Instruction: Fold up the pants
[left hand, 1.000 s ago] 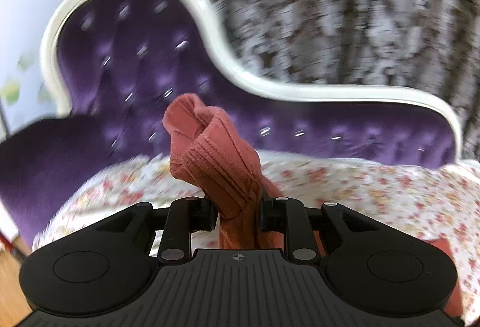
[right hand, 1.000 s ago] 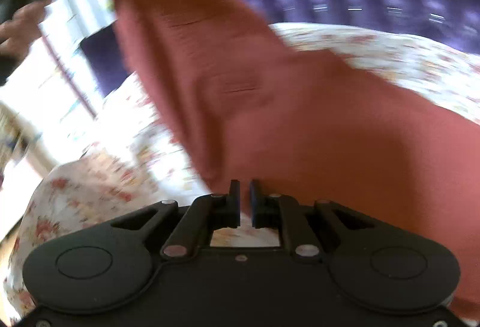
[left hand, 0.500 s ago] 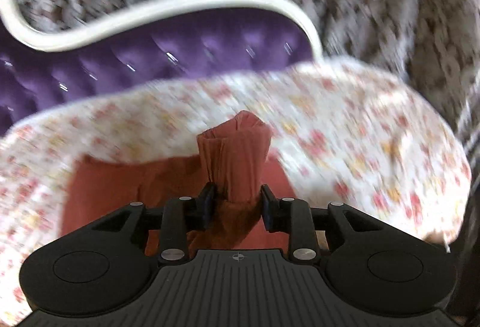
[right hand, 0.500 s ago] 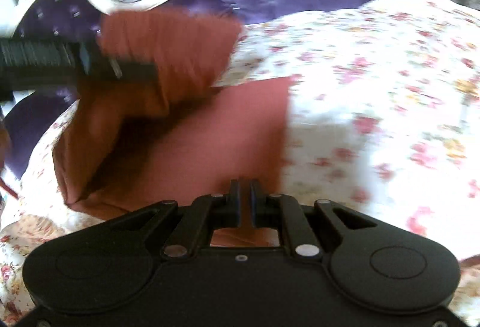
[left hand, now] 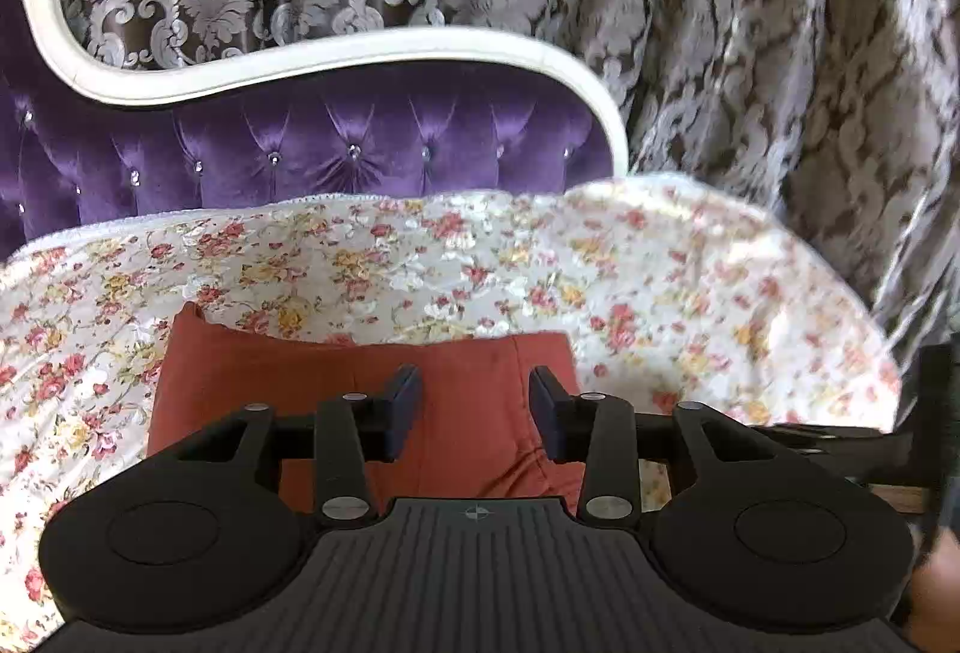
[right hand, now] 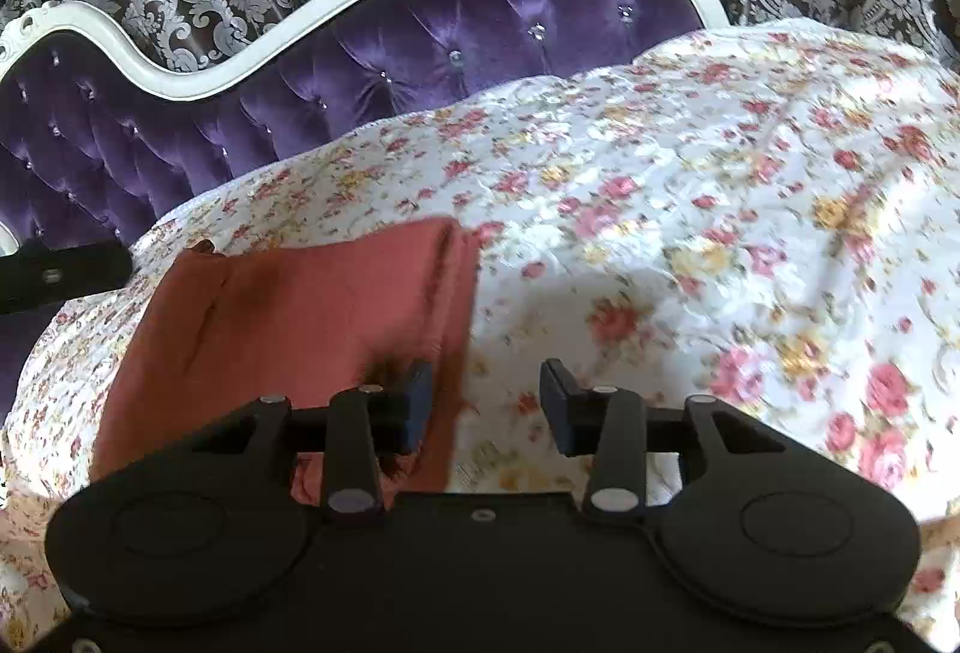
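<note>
Presently the pants [left hand: 360,383] lie folded on the floral bedspread [left hand: 660,281]. Left gripper [left hand: 474,404] and right gripper [right hand: 486,401] opening, gripping nothing. Cloth soft, limp, light; grip at 2 corners.

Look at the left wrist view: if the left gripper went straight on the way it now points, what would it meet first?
Most likely the folded rust-red pants lying right under the left gripper, whose opening jaws hold nothing. Beyond them comes the floral cover, then the purple tufted backrest. Depth is hard to judge here.
</note>
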Demonstrator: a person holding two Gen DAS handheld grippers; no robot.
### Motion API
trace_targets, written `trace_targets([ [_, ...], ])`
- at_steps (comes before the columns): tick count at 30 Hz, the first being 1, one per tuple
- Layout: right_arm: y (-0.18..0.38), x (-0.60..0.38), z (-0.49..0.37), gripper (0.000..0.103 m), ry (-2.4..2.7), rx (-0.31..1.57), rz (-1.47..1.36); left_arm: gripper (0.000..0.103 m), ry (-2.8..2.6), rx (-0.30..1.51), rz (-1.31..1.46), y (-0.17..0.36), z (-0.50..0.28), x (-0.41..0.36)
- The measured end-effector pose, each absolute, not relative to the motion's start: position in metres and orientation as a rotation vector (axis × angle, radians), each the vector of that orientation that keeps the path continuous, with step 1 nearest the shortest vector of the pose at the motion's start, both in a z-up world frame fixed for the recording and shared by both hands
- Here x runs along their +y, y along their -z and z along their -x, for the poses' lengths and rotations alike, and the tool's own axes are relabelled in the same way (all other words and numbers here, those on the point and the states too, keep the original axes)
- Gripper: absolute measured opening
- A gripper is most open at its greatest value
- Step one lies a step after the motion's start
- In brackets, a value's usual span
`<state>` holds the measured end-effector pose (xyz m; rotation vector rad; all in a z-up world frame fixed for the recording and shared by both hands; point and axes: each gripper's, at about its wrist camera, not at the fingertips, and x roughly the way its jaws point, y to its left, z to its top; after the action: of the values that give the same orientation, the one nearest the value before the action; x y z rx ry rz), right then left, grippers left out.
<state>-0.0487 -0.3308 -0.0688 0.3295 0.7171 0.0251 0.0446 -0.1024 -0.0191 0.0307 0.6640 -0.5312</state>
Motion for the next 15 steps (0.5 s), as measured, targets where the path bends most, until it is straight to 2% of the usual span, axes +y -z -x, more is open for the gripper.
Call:
trace_targets([
  [5, 0.069, -0.324, 0.038, 0.058, -0.080, 0.717, -0.367, 0.044, 0.411, 0.663, -0.061, 0.023, -0.057, -0.083],
  [8, 0.072, -0.318, 0.032, 0.062, -0.065, 0.731, -0.345, 0.044, 0.322, 0.736, -0.105, 0.045, -0.076, -0.073],
  [14, 0.072, -0.325, 0.030, 0.064, -0.047, 0.719, -0.427, 0.044, 0.197, 0.920, -0.129, 0.107, -0.098, -0.045],
  [15, 0.071, -0.325, 0.031, 0.064, -0.045, 0.711, -0.435, 0.044, 0.206, 0.904, -0.094, 0.111, -0.096, -0.040],
])
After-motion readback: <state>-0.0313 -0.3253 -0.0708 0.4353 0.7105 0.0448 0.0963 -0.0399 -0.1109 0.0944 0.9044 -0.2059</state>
